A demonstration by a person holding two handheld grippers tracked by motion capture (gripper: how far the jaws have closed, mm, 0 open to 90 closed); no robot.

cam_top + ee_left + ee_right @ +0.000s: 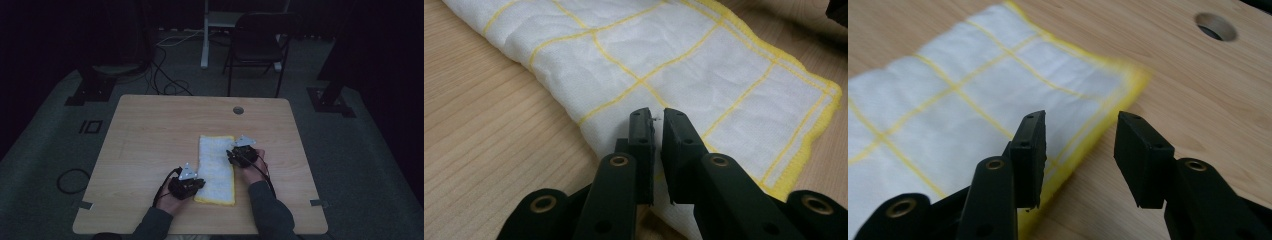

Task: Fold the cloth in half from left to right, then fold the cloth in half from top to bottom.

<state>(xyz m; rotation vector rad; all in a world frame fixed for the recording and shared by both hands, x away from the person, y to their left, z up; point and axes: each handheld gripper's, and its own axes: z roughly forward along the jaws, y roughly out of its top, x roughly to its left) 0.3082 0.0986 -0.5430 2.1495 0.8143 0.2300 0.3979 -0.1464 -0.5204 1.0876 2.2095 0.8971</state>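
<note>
Working a folded white cloth with yellow grid lines, lying lengthwise near the middle of the wooden table, a bit toward my side. I am holding the left gripper at the cloth's near left edge, and in the left gripper view its jaws are nearly pressed together over the folded edge; a wisp of white thread is showing in the slit between them, so I judge they are pinching the cloth, or only a few fibres of it (hard to say how much fabric is actually caught).

I am bringing the right gripper to the cloth's right edge, farther up. Its jaws are spread wide in the right gripper view, straddling the yellow hem without closing on it; the table's cable hole is sitting beyond.

Step in hand, as I read it: taking hold of the two long edges for another fold or a lift. Next move is calling for the right jaws to drop around the hem and close before either hand is raised.
</note>
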